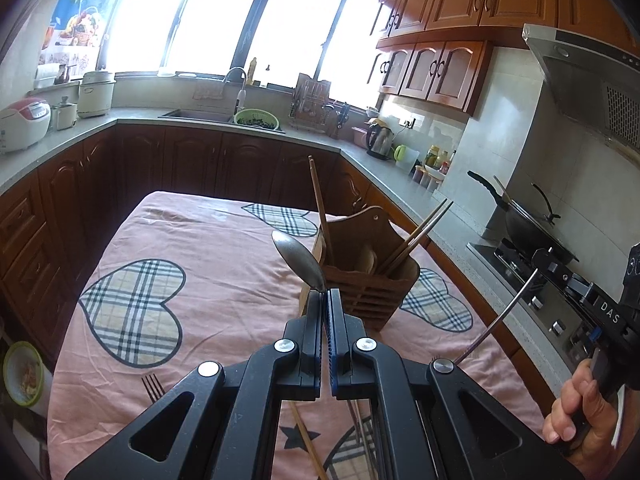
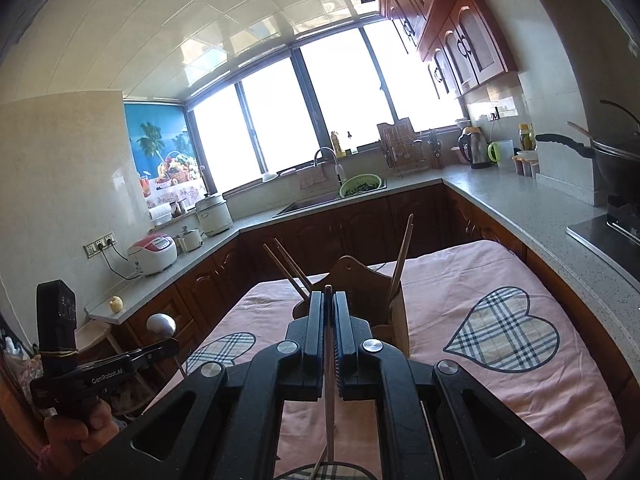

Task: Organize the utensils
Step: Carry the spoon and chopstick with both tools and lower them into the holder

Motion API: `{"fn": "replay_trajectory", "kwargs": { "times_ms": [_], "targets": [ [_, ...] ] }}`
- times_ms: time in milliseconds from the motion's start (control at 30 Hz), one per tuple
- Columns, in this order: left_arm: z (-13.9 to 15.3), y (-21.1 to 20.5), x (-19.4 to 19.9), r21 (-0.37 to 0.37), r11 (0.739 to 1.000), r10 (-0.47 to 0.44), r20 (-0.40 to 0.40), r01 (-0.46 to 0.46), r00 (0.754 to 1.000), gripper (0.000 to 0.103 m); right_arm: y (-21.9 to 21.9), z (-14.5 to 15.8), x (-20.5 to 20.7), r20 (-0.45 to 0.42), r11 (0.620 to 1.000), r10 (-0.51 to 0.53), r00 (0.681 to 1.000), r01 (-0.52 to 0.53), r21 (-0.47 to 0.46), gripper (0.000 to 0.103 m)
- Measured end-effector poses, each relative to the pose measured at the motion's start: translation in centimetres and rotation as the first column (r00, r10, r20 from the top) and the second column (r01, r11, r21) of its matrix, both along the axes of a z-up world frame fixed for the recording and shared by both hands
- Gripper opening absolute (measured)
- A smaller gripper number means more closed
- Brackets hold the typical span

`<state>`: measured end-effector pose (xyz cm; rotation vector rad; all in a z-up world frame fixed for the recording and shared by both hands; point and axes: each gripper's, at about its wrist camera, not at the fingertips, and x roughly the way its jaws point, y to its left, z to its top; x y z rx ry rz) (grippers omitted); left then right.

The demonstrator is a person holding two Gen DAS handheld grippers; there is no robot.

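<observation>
Standing toward the far right part of the table (image 1: 192, 216): wooden utensil holder (image 1: 372, 276), upright on the pink heart-patterned cloth (image 1: 224, 240), with chopsticks (image 1: 416, 236) leaning out of it. Just before the holder, raised above the cloth: metal spoon (image 1: 298, 258), bowl upward, handle clamped in the closed left gripper (image 1: 327, 294). Closed likewise: right gripper (image 2: 328, 298), pinching a thin metal utensil handle (image 2: 329, 408); type not determinable. Lying near the left edge: fork (image 1: 154, 386).

Glossy metal spoon (image 1: 298, 258), matt wooden holder (image 1: 370, 276), soft creased cloth (image 1: 208, 240).
</observation>
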<state>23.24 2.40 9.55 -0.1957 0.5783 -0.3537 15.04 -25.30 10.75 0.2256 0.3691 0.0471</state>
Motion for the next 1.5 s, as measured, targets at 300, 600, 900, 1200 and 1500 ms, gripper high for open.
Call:
{"fn": "replay_trajectory", "kwargs": {
  "times_ms": [300, 600, 900, 1200, 1500],
  "targets": [
    [1.5, -0.8, 1.9, 0.010, 1.000, -0.001, 0.076, 0.000, 0.997, 0.001, -0.9, 2.2, 1.5, 0.068, 1.000, -0.019, 0.997, 0.020, -0.004, 0.004],
    [1.8, -1.8, 5.1, 0.006, 1.000, 0.004, 0.126, -0.005, 0.992, 0.001, -1.6, 3.9, 3.5, 0.118, 0.999, -0.034, 0.992, 0.037, -0.019, 0.004],
    [1.7, -3.1, 9.4, 0.004, 1.000, 0.022, 0.182, -0.023, 0.983, 0.001, -3.3, 4.6, 6.2, 0.156, 0.997, -0.069, 0.985, 0.071, -0.009, 0.004],
    [0.2, -4.1, 13.7, -0.018, 0.998, 0.059, 0.209, -0.056, 0.976, 0.001, -4.3, 5.0, 8.7, 0.182, 0.995, -0.084, 0.980, 0.091, -0.031, 0.004],
    [-1.9, -6.4, 16.8, -0.002, 0.997, 0.076, 0.218, -0.078, 0.973, 0.001, -5.0, 4.2, 10.7, 0.190, 0.993, -0.103, 0.976, 0.112, -0.036, 0.004]
  ]
}}
